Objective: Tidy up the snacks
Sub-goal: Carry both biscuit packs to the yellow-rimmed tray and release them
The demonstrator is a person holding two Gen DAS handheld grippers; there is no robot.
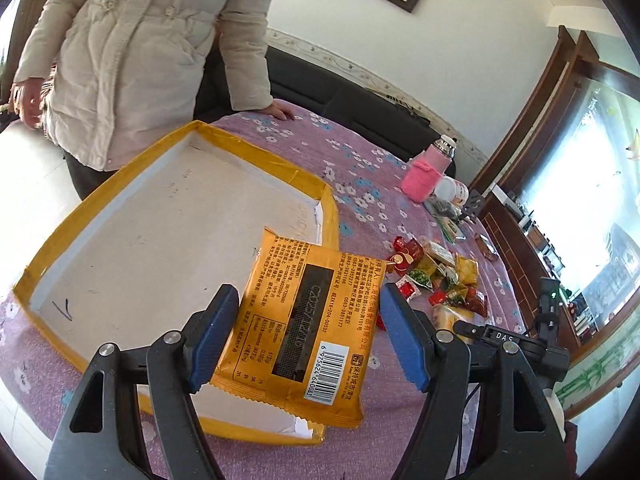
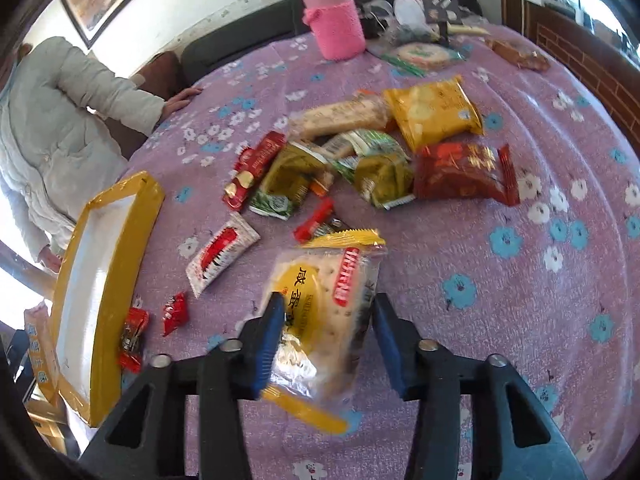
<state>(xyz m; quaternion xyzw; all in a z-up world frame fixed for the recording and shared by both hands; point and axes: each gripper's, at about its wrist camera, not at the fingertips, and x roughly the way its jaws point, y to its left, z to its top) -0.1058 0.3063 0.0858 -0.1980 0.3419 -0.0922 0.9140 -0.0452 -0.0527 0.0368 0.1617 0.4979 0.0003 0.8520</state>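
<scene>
Two packets are in play at once. In the left wrist view the orange packet (image 1: 304, 328) is seen lying across the near corner of the shallow tray (image 1: 96, 204), part of it over the white floor of the tray, part over the yellow rim and the purple cloth (image 1: 360, 168). The left tongs (image 1: 310, 336) are spread wide around it; the left pad touches or nearly touches the packet's edge, the right pad stands clear, so nothing is clamped. The packet looks to have been set down rather than held, though that is a judgement.

In the right wrist view the cracker packet (image 2: 324, 312) is found straight ahead between the right tongs (image 2: 326, 340), its long axis running away from the camera, roughly in line with the fingers. The jaws are apart; the left pad meets the wrapper, the right pad shows a gap, so a firm grip cannot be claimed.

The tray lies well off to the left of the right tongs, beyond the small red sweets (image 2: 175, 313). The pile of snacks (image 2: 372, 156) waits further ahead.
</scene>
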